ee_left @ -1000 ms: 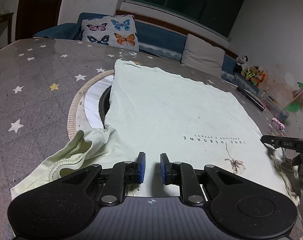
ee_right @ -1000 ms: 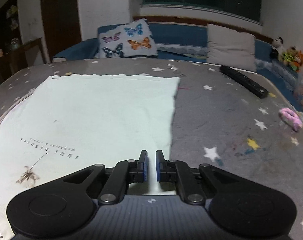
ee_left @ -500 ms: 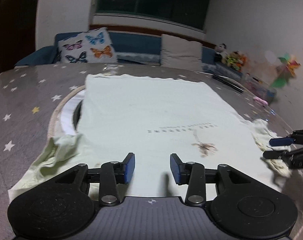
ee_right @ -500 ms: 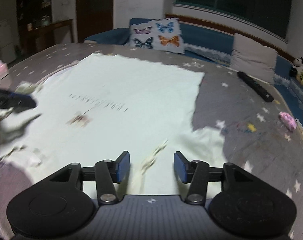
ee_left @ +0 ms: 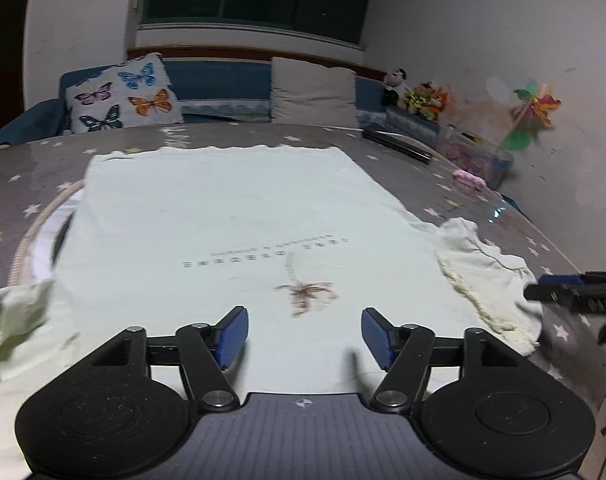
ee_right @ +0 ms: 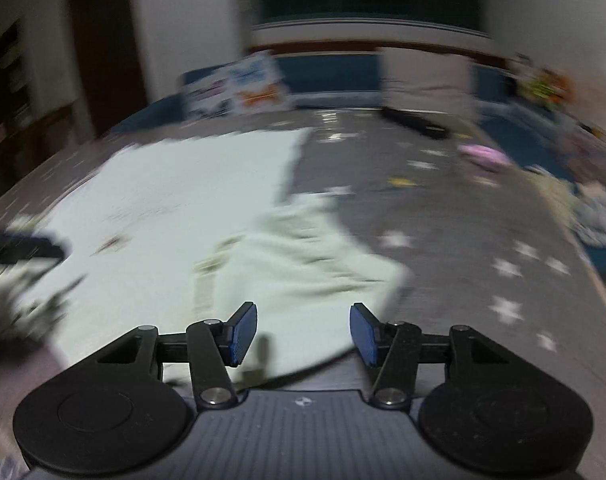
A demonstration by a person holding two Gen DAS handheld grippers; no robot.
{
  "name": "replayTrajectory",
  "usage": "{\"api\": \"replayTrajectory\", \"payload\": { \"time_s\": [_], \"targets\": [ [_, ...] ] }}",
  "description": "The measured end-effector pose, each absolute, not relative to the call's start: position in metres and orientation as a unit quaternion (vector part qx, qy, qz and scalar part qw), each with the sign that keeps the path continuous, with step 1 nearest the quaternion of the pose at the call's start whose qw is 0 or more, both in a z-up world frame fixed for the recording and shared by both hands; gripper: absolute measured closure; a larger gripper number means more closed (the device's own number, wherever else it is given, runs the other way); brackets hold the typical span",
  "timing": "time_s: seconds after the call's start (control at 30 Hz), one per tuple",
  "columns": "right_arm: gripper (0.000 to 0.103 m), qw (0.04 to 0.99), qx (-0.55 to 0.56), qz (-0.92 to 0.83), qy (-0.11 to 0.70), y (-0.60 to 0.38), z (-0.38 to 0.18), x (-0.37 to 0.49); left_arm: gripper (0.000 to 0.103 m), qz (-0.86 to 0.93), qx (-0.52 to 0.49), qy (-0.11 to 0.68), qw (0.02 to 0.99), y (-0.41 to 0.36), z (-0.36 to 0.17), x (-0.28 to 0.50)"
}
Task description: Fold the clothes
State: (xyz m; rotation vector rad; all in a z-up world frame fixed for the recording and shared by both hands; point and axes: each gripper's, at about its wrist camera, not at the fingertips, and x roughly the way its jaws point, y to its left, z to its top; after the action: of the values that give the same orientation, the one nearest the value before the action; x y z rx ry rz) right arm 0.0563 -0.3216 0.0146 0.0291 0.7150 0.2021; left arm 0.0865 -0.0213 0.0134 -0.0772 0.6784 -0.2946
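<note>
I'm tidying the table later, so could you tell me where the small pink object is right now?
In the left wrist view the small pink object lies on the star-patterned table beyond the shirt's far right corner, near the dark bar.

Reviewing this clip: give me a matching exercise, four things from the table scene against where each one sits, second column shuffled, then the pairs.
Things:
1. pale T-shirt
2. butterfly cushion
3. pink object
4. plush toys

Places:
A. leaning on the blue sofa back, far left
B. on the bare star-print cloth, right of the shirt
C. spread flat over the middle of the table
D. lined up on the ledge by the right wall

Pairs: 1-C, 2-A, 3-B, 4-D
</note>
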Motion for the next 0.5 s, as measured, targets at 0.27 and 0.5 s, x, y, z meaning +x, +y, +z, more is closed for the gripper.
{"api": "replayTrajectory", "payload": {
  "time_s": [0.27, 0.5],
  "targets": [
    [0.079, 0.933, 0.095, 0.048, 0.344, -0.355, 0.001, 0.072, 0.031, -0.176, -0.018, 0.333, 0.926, -0.061, 0.014, 0.094],
    [0.098, 0.937, 0.119, 0.049, 0.325, -0.359, 0.005, 0.069, 0.031, -0.206, 0.018, 0.334, 0.919, -0.101, 0.008, 0.098]
  ]
}}
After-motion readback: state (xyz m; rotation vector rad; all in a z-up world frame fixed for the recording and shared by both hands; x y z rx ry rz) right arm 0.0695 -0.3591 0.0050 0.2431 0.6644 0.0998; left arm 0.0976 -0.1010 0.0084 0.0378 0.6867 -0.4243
